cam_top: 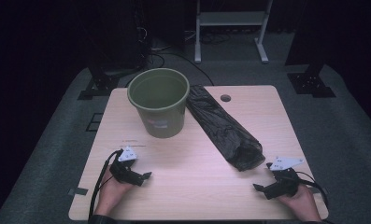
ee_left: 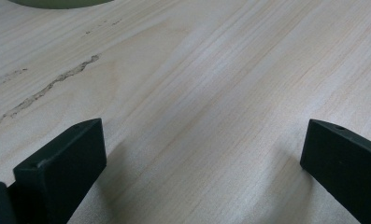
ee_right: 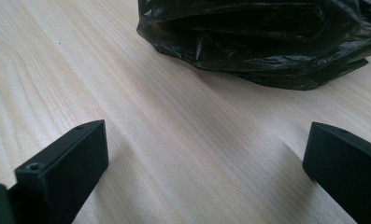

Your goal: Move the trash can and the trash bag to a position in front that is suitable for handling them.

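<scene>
Bag (ee_right: 262,42) is being faced, lying just ahead of the nearer right gripper (ee_right: 206,163), long axis slanting toward the bin (cam_top: 159,101); both grippers' jaws are being held wide open, empty.

Tabletop (cam_top: 192,182): pale wood-grain surface, smooth and matt, with one rough scuffed streak visible in the left gripper view. Bucket (cam_top: 160,103): olive-green plastic, smooth, dull sheen. Bag (cam_top: 223,126): thin black plastic film — crinkled, glossy on the folds. Left tongs (ee_left: 202,163) and right tongs (ee_right: 204,163): black plastic jaws — matt, flat-faced, sharp-edged. Floor (cam_top: 351,135): grey carpet, rough-textured.
</scene>
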Tool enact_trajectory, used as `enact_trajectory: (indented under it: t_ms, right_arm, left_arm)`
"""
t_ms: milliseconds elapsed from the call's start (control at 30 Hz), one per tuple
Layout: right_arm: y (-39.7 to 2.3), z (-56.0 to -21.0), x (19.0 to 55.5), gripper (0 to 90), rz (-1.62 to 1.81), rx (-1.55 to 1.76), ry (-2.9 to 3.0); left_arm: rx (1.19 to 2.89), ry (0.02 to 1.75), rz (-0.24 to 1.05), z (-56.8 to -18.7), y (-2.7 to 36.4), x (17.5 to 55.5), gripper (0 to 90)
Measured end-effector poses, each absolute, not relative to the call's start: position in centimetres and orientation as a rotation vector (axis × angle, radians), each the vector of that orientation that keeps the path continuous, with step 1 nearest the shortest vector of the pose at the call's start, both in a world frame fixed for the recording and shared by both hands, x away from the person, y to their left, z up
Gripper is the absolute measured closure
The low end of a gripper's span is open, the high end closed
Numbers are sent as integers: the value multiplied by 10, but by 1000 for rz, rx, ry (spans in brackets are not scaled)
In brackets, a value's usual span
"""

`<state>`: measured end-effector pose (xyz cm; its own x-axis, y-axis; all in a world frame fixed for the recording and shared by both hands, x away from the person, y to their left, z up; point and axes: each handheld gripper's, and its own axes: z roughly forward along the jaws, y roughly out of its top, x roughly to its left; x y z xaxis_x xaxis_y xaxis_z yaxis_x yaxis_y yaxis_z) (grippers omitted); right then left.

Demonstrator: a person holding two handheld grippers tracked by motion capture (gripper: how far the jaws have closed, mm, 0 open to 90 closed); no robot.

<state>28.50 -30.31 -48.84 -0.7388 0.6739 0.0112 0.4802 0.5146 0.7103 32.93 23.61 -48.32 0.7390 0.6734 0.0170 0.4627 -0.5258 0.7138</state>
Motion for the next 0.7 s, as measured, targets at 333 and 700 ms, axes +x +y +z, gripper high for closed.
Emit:
enact_trajectory:
  t_ms: [333,700]
  right_arm:
    - [-303,-488,285,0,1045,973,2492]
    - [-303,-488,286,0,1044,978,2487]
  left_arm:
    - [2155,859,367,-476,240,328,0]
    - [2084,845,325,-452,243,331,0]
